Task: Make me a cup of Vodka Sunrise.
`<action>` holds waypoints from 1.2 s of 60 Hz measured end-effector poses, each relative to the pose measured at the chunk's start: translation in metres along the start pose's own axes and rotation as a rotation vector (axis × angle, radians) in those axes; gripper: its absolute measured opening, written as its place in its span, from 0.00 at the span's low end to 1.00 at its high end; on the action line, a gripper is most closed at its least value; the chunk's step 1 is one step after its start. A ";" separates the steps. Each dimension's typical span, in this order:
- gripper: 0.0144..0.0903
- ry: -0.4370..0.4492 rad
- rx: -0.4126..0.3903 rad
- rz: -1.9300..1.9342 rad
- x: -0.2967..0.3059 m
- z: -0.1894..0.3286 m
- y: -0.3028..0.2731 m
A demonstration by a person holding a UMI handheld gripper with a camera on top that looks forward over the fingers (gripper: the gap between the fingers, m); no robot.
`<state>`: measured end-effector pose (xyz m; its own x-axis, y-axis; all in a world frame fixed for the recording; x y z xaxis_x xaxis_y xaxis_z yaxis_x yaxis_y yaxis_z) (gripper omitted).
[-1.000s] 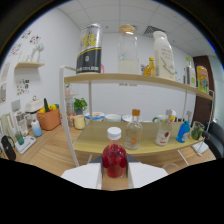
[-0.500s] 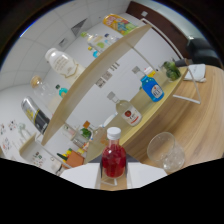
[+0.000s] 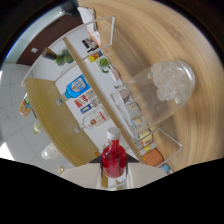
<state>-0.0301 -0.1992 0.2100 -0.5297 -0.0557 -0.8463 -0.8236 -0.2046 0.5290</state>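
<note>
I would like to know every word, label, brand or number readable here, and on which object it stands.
No text can be read.
Blue bottle on the shelf: label blurred.
Shelf boxes: print too small.
Red bottle held between the gripper fingers: no visible label.

Single tongs-mounted view, rolled sideways, close above wooden table [image 3: 200,65].

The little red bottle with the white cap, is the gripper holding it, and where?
Yes. The gripper is shut on the small red bottle with a white cap, its fingers pressing the lower body on both sides; neck and cap stick out ahead, toward the clear ice-filled glass.
</note>
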 end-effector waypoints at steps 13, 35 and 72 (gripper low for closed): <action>0.25 -0.077 -0.027 0.154 -0.010 0.000 0.003; 0.26 0.061 0.010 -0.707 -0.027 0.007 0.036; 0.26 0.610 -0.144 -1.964 0.195 0.031 0.040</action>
<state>-0.1729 -0.1880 0.0678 0.9960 0.0444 -0.0780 -0.0506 -0.4405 -0.8963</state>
